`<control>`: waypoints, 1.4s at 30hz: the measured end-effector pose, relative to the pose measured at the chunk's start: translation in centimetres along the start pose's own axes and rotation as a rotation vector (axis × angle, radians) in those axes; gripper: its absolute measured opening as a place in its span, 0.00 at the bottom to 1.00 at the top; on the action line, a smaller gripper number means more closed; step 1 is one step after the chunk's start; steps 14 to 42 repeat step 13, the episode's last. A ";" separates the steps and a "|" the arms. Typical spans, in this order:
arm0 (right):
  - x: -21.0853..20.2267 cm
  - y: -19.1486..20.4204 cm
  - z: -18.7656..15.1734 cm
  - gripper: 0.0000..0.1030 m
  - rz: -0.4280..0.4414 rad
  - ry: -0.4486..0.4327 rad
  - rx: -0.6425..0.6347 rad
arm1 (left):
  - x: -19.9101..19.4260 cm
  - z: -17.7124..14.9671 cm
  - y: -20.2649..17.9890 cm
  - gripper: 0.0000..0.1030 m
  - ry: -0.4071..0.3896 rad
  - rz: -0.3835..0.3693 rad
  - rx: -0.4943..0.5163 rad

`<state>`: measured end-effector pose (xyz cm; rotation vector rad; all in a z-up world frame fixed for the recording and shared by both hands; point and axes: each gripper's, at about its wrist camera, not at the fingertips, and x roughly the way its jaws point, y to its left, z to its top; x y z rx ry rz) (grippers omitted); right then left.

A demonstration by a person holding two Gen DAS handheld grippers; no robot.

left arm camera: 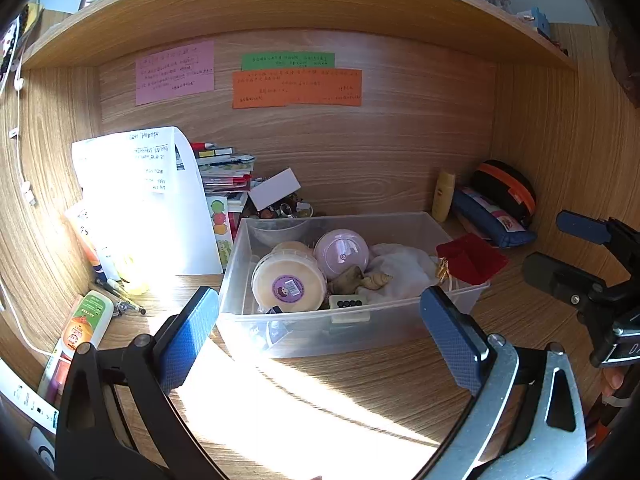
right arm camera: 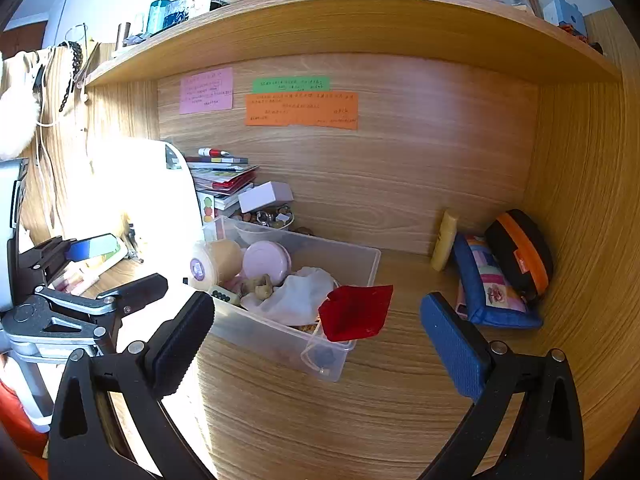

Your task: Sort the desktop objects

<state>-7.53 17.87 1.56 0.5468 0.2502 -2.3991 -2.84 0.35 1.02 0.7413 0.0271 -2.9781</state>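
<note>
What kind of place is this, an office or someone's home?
Probably a home or dorm study desk: a wooden alcove with a shelf overhead, handwritten notes stuck on the back panel, and stacked books.

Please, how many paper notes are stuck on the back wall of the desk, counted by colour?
Pink note: 1
Green note: 1
Orange note: 1
Total: 3

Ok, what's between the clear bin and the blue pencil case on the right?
Bare desk, apart from the yellow bottle at the back wall; the right wrist view shows clear bin and blue pencil case apart.
</note>
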 end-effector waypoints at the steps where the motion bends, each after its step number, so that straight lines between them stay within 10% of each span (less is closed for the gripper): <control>1: 0.0 0.0 0.0 1.00 0.002 0.000 0.002 | -0.1 0.0 0.0 0.99 -0.005 0.004 -0.002; 42: 0.7 0.3 0.1 1.00 0.016 0.015 0.016 | -1.1 0.2 -0.2 0.99 -0.061 0.022 0.015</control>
